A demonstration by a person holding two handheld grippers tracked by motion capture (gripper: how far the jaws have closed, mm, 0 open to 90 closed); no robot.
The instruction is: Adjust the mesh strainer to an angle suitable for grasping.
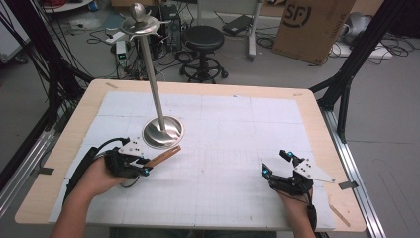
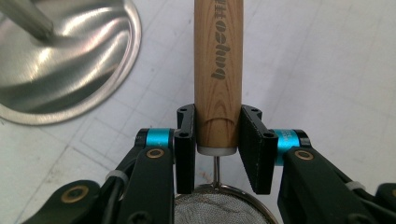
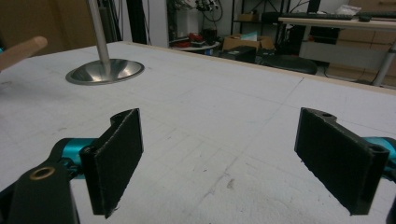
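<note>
Clamping a strainer's wooden handle (image 2: 218, 70), left gripper (image 2: 218, 140) fingers closed on it, right gripper (image 3: 219, 154) fingers wide apart, empty

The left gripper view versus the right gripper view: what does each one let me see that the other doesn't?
Left gripper view: the left gripper shut on a wooden handle with printed lettering, and the mesh strainer it belongs to below. Right gripper view: the right gripper open with nothing between its jaws, plus shelves and boxes behind the table. Both: the metal stand's round base and the white gridded mat.
</note>
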